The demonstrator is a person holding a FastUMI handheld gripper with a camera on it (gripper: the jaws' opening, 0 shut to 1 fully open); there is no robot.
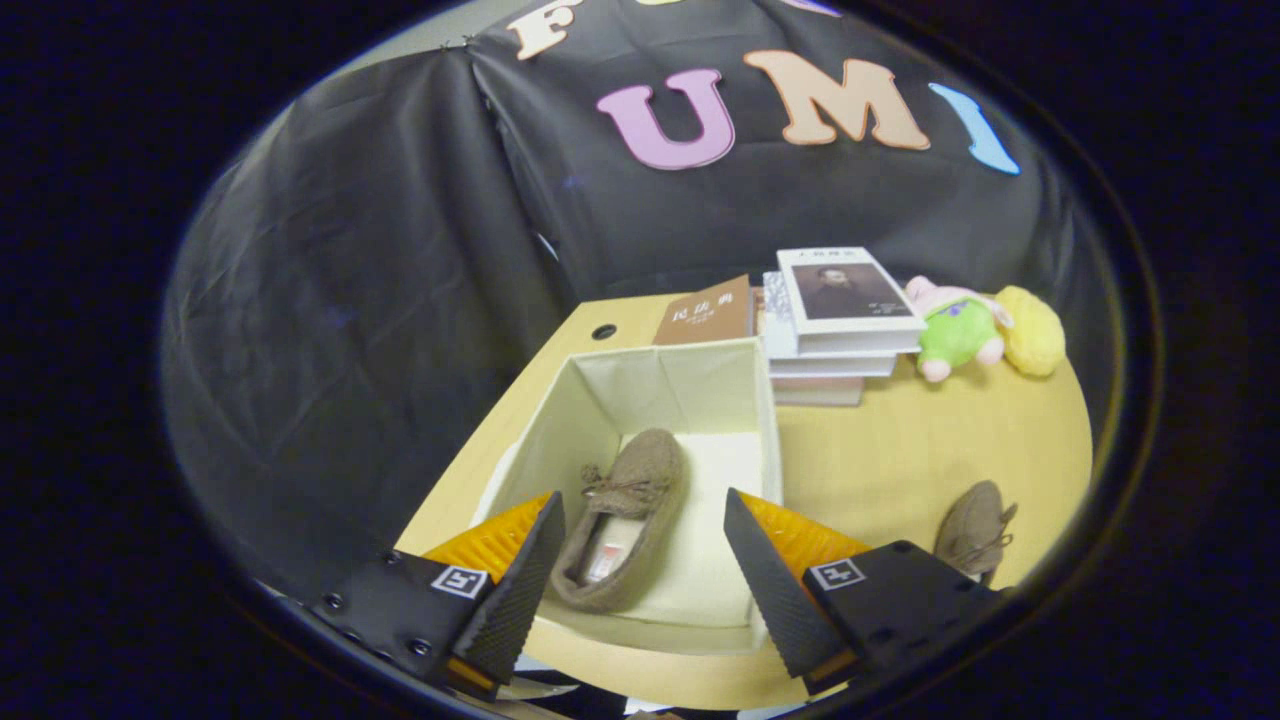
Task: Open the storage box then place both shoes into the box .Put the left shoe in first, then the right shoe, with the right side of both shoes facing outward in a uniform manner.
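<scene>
The cream storage box [770, 440] stands open on the wooden table, just ahead of my fingers. One brown moccasin shoe [625, 520] lies on the box floor along its left side, toe pointing away from me. The other brown shoe [975, 530] rests on the table to the right of the box, beyond my right finger. My gripper [640, 560] hovers above the near end of the box, open wide, with nothing pressed between its fingers; the shoe in the box shows through the gap below.
A stack of books [845, 320] and a brown book [705, 315] stand behind the box. A green and pink plush toy [955, 335] and a yellow one [1035, 335] lie at the back right. The table edge [470, 460] runs along the box's left.
</scene>
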